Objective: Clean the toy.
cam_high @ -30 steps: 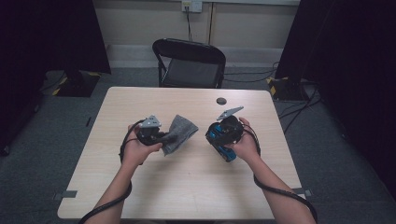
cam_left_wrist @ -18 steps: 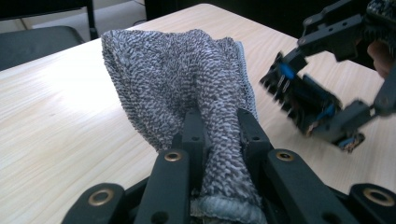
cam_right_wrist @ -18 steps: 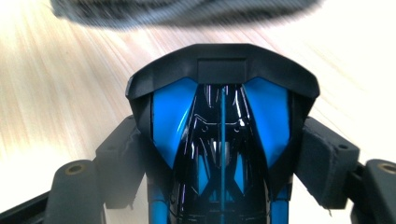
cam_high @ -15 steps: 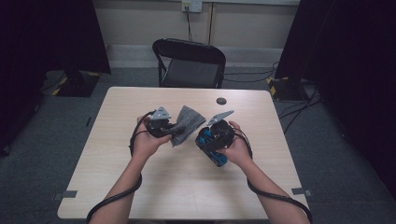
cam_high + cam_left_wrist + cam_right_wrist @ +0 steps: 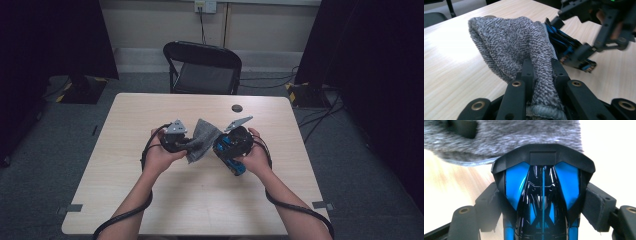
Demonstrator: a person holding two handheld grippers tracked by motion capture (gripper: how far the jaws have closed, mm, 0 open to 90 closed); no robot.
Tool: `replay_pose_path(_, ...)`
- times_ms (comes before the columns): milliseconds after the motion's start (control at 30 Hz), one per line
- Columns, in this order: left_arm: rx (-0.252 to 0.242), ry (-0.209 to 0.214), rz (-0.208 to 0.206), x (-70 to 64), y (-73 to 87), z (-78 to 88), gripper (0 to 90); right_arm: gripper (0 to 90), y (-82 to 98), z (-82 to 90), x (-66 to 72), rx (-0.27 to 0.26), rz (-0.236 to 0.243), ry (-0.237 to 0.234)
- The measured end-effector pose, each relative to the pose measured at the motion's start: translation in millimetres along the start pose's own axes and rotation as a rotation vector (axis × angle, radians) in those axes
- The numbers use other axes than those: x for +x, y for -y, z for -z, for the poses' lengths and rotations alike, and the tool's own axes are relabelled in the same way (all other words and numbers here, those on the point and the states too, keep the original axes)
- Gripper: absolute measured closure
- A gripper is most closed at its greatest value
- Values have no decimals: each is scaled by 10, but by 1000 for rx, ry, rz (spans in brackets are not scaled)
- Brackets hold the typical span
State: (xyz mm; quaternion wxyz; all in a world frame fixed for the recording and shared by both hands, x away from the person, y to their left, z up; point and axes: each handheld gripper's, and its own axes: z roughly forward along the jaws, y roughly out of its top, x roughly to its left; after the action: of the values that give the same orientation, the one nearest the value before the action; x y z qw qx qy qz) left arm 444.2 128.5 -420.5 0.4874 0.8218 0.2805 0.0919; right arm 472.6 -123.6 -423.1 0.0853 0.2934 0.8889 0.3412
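The grey cloth [image 5: 201, 140] hung above the table [image 5: 125, 190] between both hands, pressed against the blue-and-black toy car [image 5: 542, 195]; the left gripper [image 5: 541, 75] pinched the cloth; the right gripper [image 5: 541, 202] clasped the car.

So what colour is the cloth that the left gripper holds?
The cloth is grey, a speckled dark-and-light weave; the left gripper view shows it best.

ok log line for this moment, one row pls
left gripper: shut on grey cloth | right gripper: shut on blue-black toy | cloth touching toy, above table
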Motion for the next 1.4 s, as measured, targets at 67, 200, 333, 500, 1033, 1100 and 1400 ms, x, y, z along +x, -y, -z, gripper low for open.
replay_pose_path(67,1,8,2,-12,18,-1,769,257,5,7,-29,0,-6,6)
replay_pose_path(200,4,17,1,-31,68,-2,770,257,10,22,-71,2,-16,18)
replay_pose_path(333,10,24,3,-45,132,9,770,257,25,37,-111,0,-26,24)
replay_pose_path(500,16,27,12,-29,205,43,771,257,39,74,-151,-6,-36,32)
replay_pose_path(1033,42,-114,56,114,304,80,771,257,-14,159,-130,-29,-33,24)
replay_pose_path(1100,34,-110,43,74,266,16,770,257,-39,143,-103,-31,-29,18)
replay_pose_path(1400,29,-54,-28,-166,79,-257,770,257,-114,78,-13,-31,-8,0)
